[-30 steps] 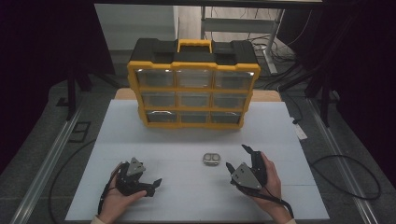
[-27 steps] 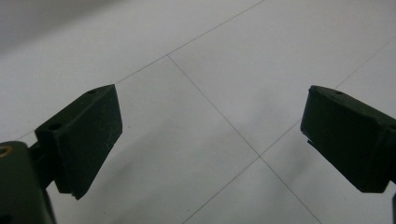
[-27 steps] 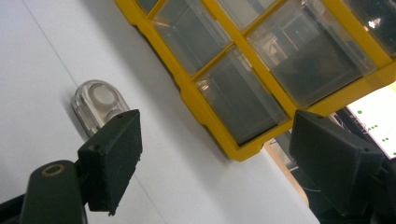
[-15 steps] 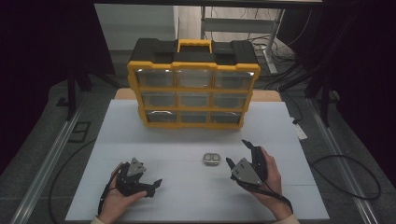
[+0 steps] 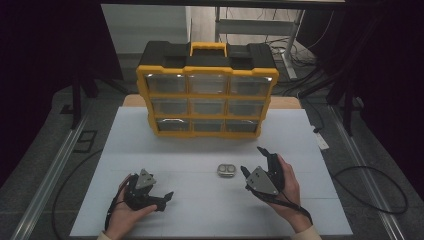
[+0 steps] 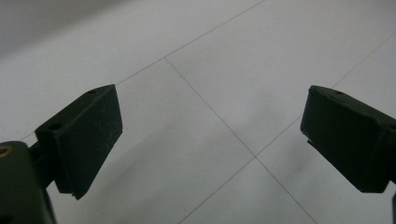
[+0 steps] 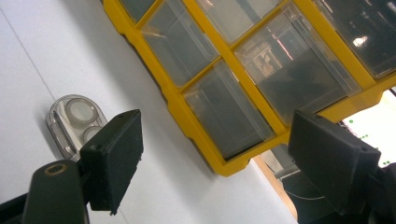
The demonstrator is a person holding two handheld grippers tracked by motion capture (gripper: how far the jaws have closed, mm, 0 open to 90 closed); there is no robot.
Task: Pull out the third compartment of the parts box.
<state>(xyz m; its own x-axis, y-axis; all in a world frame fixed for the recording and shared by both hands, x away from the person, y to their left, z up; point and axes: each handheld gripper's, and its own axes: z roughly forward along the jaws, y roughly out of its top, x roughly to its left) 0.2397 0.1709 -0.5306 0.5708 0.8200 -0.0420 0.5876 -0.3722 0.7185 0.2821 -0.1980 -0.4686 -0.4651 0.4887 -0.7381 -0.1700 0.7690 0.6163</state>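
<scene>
Looks like the approach step — right gripper (image 5: 254, 161) sits just beside the small clear case (image 5: 226, 170), jaws wide open, left gripper (image 5: 167, 198) too, both empty; next it needs to straddle the case and close

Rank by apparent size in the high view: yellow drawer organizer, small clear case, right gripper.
1. yellow drawer organizer, by far the largest.
2. right gripper, though it sits nearer the camera, which inflates it.
3. small clear case, the smallest.
</scene>
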